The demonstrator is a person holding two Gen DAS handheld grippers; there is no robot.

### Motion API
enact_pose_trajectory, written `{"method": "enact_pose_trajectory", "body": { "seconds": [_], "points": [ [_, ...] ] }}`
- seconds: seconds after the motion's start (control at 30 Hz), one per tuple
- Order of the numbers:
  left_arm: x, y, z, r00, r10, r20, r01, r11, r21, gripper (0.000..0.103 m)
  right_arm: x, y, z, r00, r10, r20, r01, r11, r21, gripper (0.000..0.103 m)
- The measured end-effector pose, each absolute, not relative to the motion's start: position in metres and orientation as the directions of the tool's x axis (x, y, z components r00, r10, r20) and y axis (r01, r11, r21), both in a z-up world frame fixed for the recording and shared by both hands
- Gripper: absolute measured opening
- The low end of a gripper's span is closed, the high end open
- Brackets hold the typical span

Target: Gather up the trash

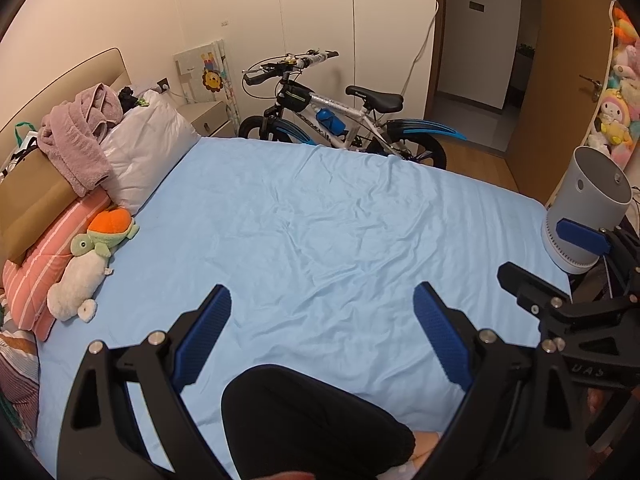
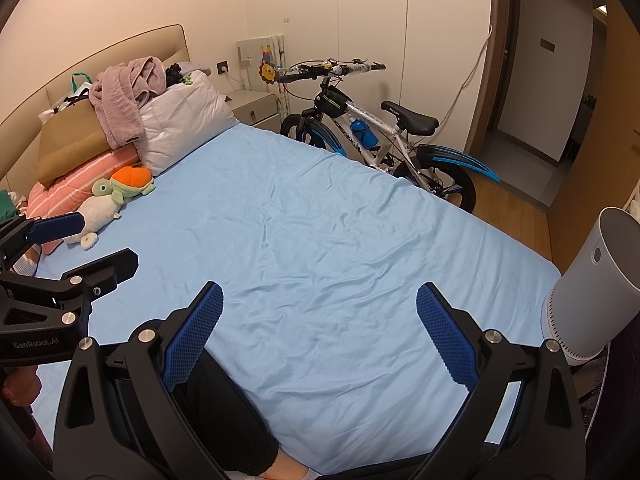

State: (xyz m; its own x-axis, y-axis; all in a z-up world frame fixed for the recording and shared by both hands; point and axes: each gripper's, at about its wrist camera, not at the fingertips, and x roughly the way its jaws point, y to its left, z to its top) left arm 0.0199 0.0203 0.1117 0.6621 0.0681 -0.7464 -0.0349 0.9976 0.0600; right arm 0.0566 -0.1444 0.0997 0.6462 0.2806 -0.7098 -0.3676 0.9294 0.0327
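Across the room, a bed [image 1: 320, 220] with a light blue sheet fills both views, bare in the middle. A bicycle [image 1: 344, 120] stands just beyond its far edge. At the headboard lie a white pillow [image 1: 148, 148] and a plush turtle [image 1: 108, 232]. A grey cylindrical bin [image 1: 584, 216] stands at the right corner. The left gripper [image 1: 322, 336] and right gripper [image 2: 320, 332] hover above the sheet, fingers spread wide and empty. No trash can be made out.

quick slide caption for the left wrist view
Open left gripper hovers over a bare blue bedsheet, plush turtle by the pillows, bicycle beyond.
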Motion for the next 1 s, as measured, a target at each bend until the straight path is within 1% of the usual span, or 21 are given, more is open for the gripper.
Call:
{"method": "enact_pose_trajectory", "body": {
  "seconds": [0.27, 1.0],
  "points": [
    [0.0154, 0.0129, 0.1141, 0.689, 0.058, -0.722, -0.011, 0.997, 0.070, 0.092, 0.0555, -0.1433, 0.1001, 0.644, 0.282, -0.711, -0.371, 0.928, 0.033, 0.094],
    [0.0181, 0.0180, 0.1144, 0.671, 0.048, -0.740, -0.016, 0.999, 0.050, 0.092, 0.0551, -0.1434, 0.0998, 0.643, 0.283, -0.711, -0.373, 0.927, 0.032, 0.094]
  ]
}}
